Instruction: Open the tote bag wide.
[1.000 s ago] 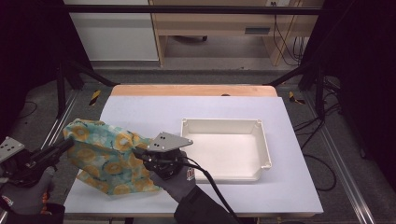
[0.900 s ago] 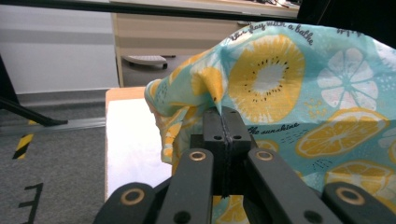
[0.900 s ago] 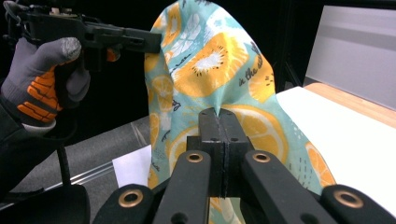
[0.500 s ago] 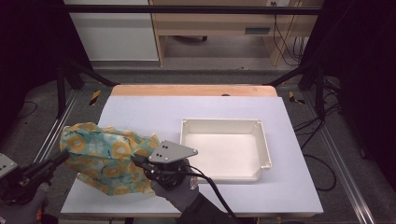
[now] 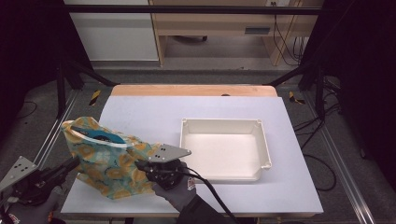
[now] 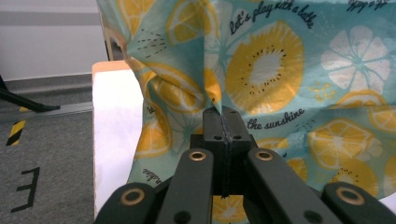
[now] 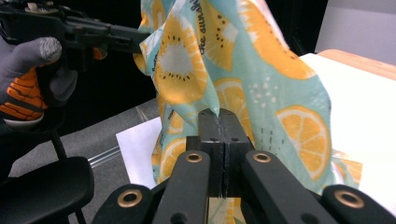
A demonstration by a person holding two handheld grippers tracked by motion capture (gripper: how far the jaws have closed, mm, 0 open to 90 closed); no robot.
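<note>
One turquoise fabric bag printed with yellow lemon slices point(image 5: 105, 158) hangs stretched between the two handheld grippers over the near-left part of the white table point(image 5: 154, 112), its lower folds resting on the surface. The left gripper point(image 5: 74, 161) has its jaws pressed fully together on the bag's left edge — the left gripper view shows cloth point(image 6: 261, 70) pinched at the tips — and the right gripper point(image 5: 140, 164) is likewise clamped tight on the opposite edge, with fabric point(image 7: 224, 56) rising out of its closed tips. Gripping two separate edges probably serves to spread the bag and hold its mouth point(image 5: 98, 136) open and upward, as if to straighten it or ready it for moving.

Just to the right sits one shallow cream plastic tray point(image 5: 266, 149) — well placed to receive the bag. Two grippers, one bag, one tray.
</note>
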